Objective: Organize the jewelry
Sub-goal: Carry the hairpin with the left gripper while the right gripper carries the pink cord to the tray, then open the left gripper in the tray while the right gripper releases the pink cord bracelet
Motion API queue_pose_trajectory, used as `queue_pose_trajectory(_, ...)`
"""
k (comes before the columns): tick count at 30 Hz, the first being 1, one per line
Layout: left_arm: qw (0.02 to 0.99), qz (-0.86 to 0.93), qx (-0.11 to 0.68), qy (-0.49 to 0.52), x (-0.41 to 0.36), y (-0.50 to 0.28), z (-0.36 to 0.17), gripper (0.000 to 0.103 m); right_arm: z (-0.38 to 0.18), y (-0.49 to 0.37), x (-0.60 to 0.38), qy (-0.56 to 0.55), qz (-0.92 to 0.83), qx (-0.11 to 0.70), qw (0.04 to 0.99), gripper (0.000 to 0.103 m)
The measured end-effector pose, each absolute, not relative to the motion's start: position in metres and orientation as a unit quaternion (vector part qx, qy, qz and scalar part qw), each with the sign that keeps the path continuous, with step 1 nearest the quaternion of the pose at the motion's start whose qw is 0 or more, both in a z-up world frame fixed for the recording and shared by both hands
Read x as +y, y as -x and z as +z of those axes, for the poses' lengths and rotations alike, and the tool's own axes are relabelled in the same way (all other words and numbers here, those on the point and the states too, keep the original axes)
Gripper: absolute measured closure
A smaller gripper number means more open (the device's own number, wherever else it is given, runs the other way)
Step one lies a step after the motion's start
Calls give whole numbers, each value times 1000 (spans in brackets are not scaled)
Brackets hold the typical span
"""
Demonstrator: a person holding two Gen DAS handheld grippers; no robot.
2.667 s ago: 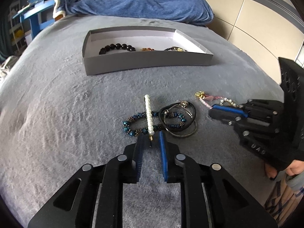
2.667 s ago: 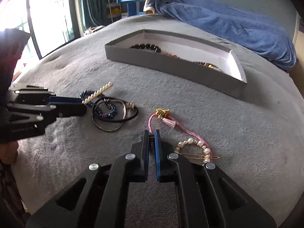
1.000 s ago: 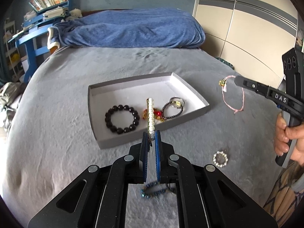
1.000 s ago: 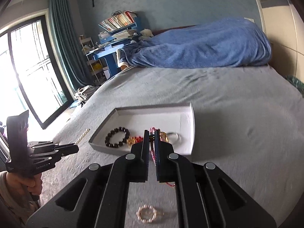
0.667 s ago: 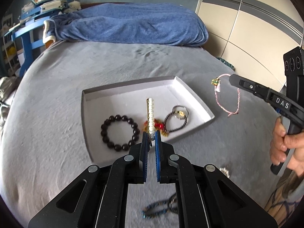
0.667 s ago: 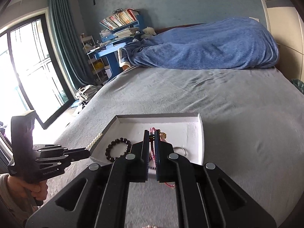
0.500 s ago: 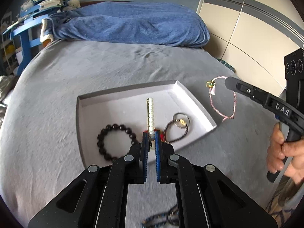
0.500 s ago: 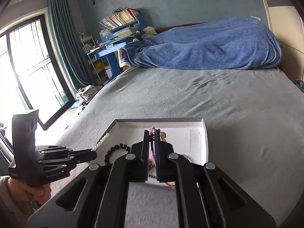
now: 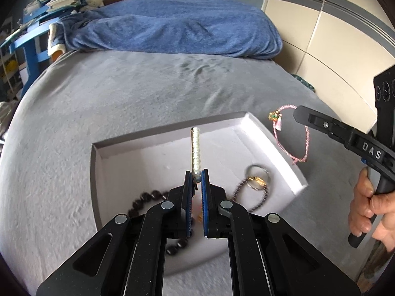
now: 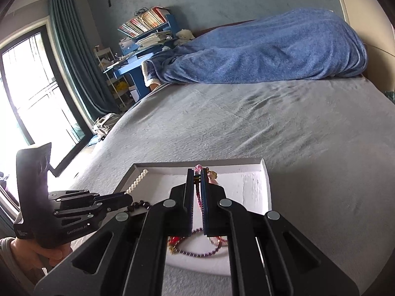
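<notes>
Tray [image 9: 269, 135] is the reference: shallow, grey outside, white inside, sitting on the grey bed [image 9: 123, 93].

Your left gripper [image 9: 196, 175] hangs over the tray's middle, pointing down into it. Its jaws are nearly together, pinching the bottom end of the pearl hair clip [image 9: 196, 148]. The clip stands up from the fingertips, with its top end toward the tray's far wall. It hangs above the tray floor, not touching it. In the right wrist view the same clip [image 10: 137, 181] sticks out over the tray's left wall [image 10: 128, 175].

Your right gripper [image 9: 300, 113] is out past the tray's right wall, over bare bed. Jaws pressed together on the pink cord bracelet [image 9: 293, 135]. The loop hangs free below the tips, with the gold charm and small pink tassel just beside them. From its own camera the pink cord [image 10: 198, 170] shows between the blue pads [image 10: 204, 197].

Already in the tray:
- black bead bracelet [image 9: 148, 197] on the near left, partly hidden under your left gripper
- dark purple bead bracelet [image 10: 197, 251] on the near right
- silver ring-like piece with a gold bit [image 9: 256, 176] touching or overlapping it, blurred
- red-and-gold item [image 10: 174, 243] beside the purple beads, mostly hidden by the gripper

Beyond the tray's far wall is open bed, then a heaped blue blanket [image 9: 172, 27] at the head end.
</notes>
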State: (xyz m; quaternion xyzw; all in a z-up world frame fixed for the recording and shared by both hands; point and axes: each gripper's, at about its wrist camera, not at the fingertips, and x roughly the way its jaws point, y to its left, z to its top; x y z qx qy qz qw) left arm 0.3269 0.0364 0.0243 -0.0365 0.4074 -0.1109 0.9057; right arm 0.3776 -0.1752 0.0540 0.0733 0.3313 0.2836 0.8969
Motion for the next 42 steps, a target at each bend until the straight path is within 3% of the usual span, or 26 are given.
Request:
queue_pose_trajectory(11,887,-70,454,55,67,-367,-20,95,3,-406,-140,15,241,369,898,98)
queue_pose_trajectory(21,877,-64,472,62,73,-371,-36,95,-19,-407,-131,20,249,398,883,98)
queue_pose_trajectory(28,880,-64,468,56,69,-367,-35,76,-25,-405,-127,23,258,405,877,97)
queue_pose_trajectory(29,880,-66,467,57,69,-366,-34,69,-24,-405,-127,23,258,405,877,95)
queue_pose_trajectory(31,882,-66,463,57,68,-364,-32,61,-24,-404,-129,21,259,404,877,78)
queue_pose_trajectory(32,884,-65,460,56,68,-362,-30,49,-23,-403,-130,21,258,400,879,66)
queue_pose_trajectory(35,892,-58,445,52,65,-356,-23,27,-19,-399,-134,19,256,393,883,62)
queue_pose_trajectory(42,910,-47,410,34,57,-338,-3,24,-4,-383,-143,6,252,369,895,41)
